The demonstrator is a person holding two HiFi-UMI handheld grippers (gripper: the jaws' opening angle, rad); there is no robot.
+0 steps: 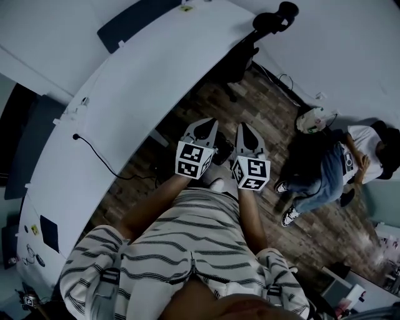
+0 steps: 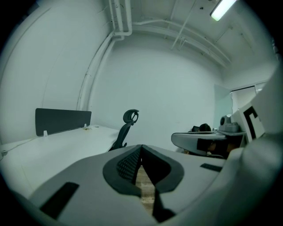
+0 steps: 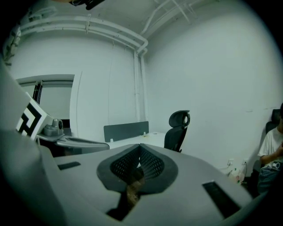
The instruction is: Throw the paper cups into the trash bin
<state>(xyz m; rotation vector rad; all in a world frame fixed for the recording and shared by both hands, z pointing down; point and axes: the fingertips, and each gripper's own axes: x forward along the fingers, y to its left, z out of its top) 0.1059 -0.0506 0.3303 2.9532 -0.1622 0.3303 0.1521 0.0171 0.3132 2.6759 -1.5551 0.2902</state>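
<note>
No view shows a paper cup or a trash bin, so their look and their place relative to either tool cannot be told. The left tool [image 2: 141,149] is clenched, its dark ribbed pads meeting at the tips with nothing between them; only a sliver of wood floor [image 1: 187,109] shows through the narrow slit lower down. The right tool [image 3: 140,148] is clenched and empty in the same way, pad against pad. In the head view the two tools are held side by side, close together, out in front of the person's striped shirt [image 1: 194,244], each with its marker cube facing up, both pointing away from the body over the floor. To the left of them runs a long white worktop [image 1: 125,94] with a dark divider panel [image 1: 134,22] standing along its far part and a black cable [image 1: 100,156] trailing across its near edge. A black office chair [image 1: 250,53] stands at the far end of the worktop, ahead of the tools. Well to the right, another person [image 1: 325,165] in a white top and jeans sits low on the floor beside the wall. A ceiling light [image 2: 221,9] glows at the top of the left gripper view.
</note>
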